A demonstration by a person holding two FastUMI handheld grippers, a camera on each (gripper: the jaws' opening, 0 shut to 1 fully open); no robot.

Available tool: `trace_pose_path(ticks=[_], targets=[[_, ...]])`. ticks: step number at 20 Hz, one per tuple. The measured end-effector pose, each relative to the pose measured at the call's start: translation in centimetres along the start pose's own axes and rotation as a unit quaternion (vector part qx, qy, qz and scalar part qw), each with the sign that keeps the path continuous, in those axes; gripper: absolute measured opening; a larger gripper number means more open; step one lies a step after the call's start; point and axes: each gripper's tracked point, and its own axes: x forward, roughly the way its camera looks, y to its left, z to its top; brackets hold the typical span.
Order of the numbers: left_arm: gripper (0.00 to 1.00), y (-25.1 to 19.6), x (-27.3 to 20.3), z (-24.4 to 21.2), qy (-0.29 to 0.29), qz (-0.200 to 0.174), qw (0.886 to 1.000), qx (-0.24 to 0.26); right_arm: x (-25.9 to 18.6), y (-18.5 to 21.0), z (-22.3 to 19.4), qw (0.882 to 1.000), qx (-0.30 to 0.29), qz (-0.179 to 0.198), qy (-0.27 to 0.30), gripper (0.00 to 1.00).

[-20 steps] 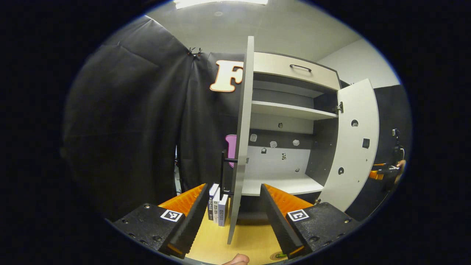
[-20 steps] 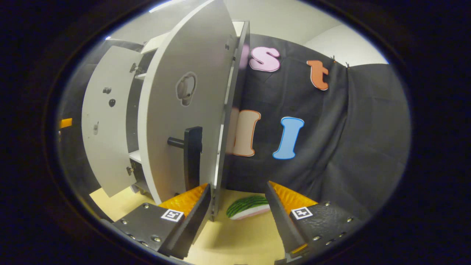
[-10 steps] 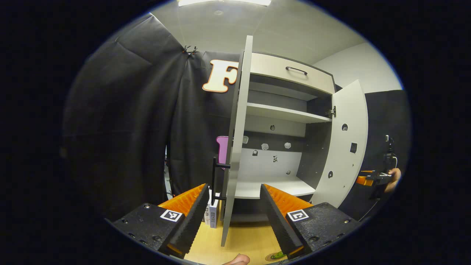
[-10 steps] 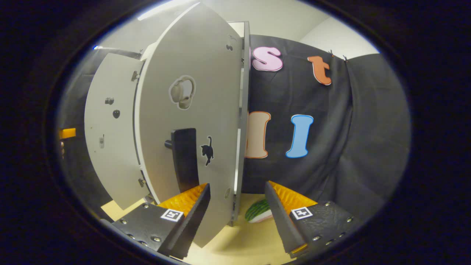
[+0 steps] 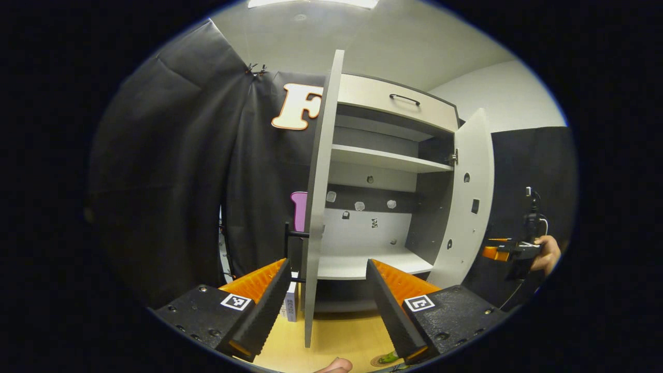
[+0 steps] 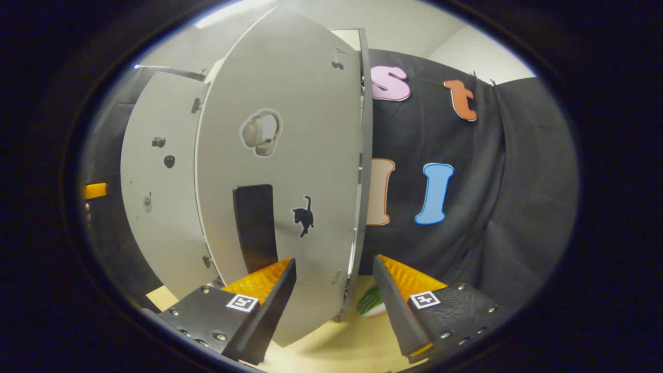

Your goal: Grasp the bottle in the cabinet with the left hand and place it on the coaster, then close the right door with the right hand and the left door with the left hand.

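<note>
**Doors next, bottle out of the cabinet**

The cabinet (image 5: 393, 171) stands open, its shelves bare. Its right door (image 6: 290, 171) hangs upright, part swung, with my right tongs (image 6: 331, 295) gaping just at its face beside the handle (image 6: 254, 228), placed to push. My left tongs (image 5: 326, 300) gape astride the left door (image 5: 317, 197), edge-on. The bottle, I judge, stands on the coaster (image 5: 386, 358), barely visible.

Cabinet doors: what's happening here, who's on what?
A person holds a gripper in each hand at an open cabinet. The right gripper is open, right up against the right door near its handle, apparently to push it shut. The left gripper is open, straddling the left door edge-on without gripping. Both doors are open; the shelves look empty.
</note>
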Motion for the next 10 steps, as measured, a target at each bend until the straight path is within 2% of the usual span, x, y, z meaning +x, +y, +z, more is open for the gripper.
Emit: trace_pose_path(ticks=[1, 7, 10], targets=[[0.92, -0.1, -0.1, 0.0, 0.002, -0.004, 1.000, 0.002, 0.2, 0.6, 0.2, 1.000, 0.003, 0.001, -0.005, 0.94], [0.92, 0.3, 0.1, -0.5, 0.004, -0.002, 1.000, 0.015, 1.1, 4.5, 1.9, 0.999, 0.008, 0.028, -0.032, 0.89], [0.92, 1.7, -0.1, -0.6, 0.003, 0.010, 1.000, 0.017, 0.9, 5.1, 1.8, 0.999, 0.003, 0.028, -0.033, 0.92]])
